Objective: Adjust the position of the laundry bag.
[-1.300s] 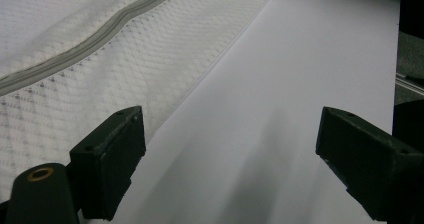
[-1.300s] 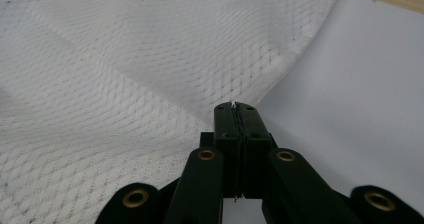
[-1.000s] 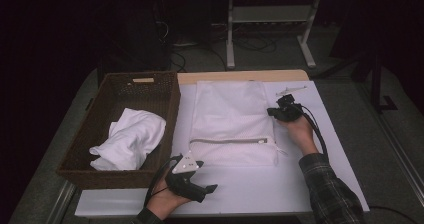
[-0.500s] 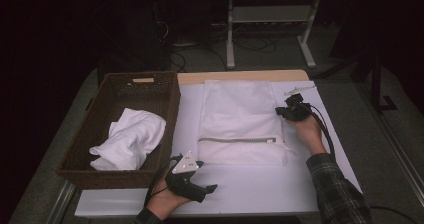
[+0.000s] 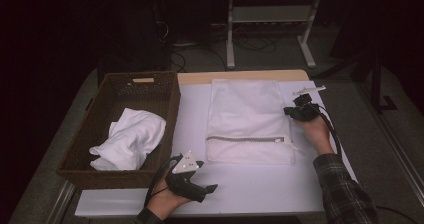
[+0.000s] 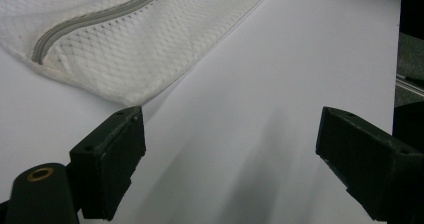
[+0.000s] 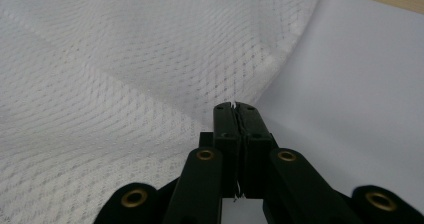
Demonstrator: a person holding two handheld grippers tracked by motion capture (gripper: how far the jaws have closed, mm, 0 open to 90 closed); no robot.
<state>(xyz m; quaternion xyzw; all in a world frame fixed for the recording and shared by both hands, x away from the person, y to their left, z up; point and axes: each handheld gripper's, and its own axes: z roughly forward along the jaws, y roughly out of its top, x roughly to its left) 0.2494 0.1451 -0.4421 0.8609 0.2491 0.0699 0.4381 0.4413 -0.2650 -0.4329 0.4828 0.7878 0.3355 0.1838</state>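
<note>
Since a second ago our right gripper (image 5: 298, 107) has slid outward across the table, away from the basket (image 5: 100, 134), dragging the right edge of the mesh bag (image 5: 247, 119) with it, so the bag now lies flatter and squarer on the white table cover (image 5: 260, 184). In the right gripper view its jaws are pressed together with a thin sliver of white mesh caught between them (image 7: 235, 106), so we are pinching the bag's edge. Our left gripper (image 5: 212, 188) has kept its place near the front edge of the table, jaws spread wide and holding nothing; in the left gripper view they frame bare cover just short of the bag's near corner (image 6: 125, 59). The bag sits in the middle of the table, just right of the basket, with its grey zipper (image 5: 247, 139) running across the near end; it looks zipped shut, though we cannot be sure. A crumpled white cloth (image 5: 130, 139) is lying in the basket. We judge the straightening of the bag nearly done. Opening the zipper and moving the cloth from the basket into the bag seem to be what is left.
</note>
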